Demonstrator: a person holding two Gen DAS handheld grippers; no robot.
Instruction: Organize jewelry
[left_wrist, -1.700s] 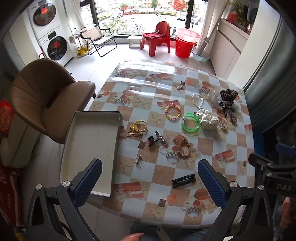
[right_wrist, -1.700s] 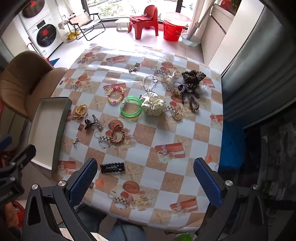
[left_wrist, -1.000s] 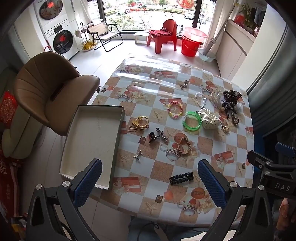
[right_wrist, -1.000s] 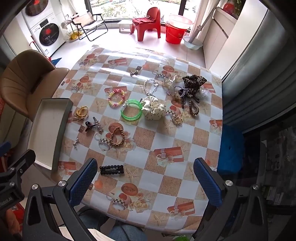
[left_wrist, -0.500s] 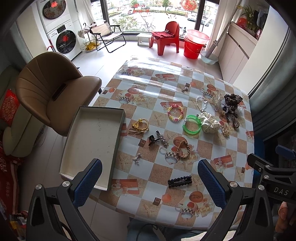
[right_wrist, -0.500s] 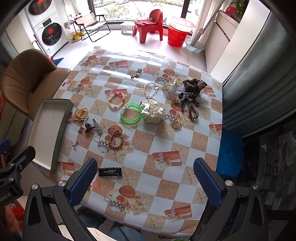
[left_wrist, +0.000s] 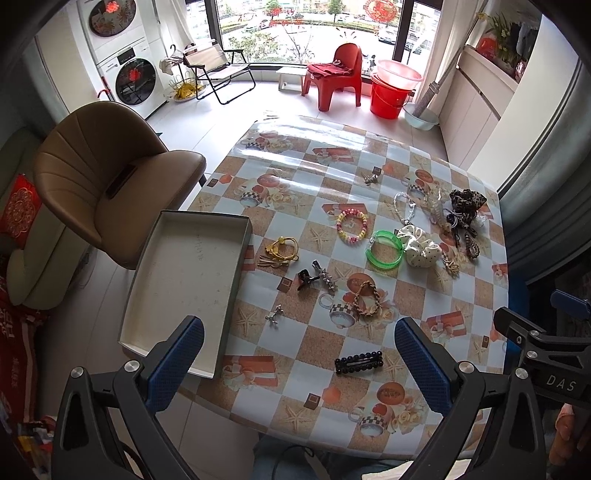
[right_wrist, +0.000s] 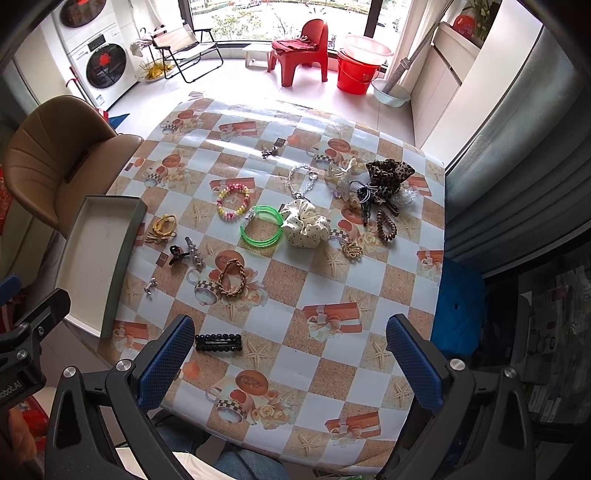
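Both grippers hover with fingers spread and empty above the table, the black hair clip lying crosswise just beside the right gripper's left finger, nearer it than the left gripper.
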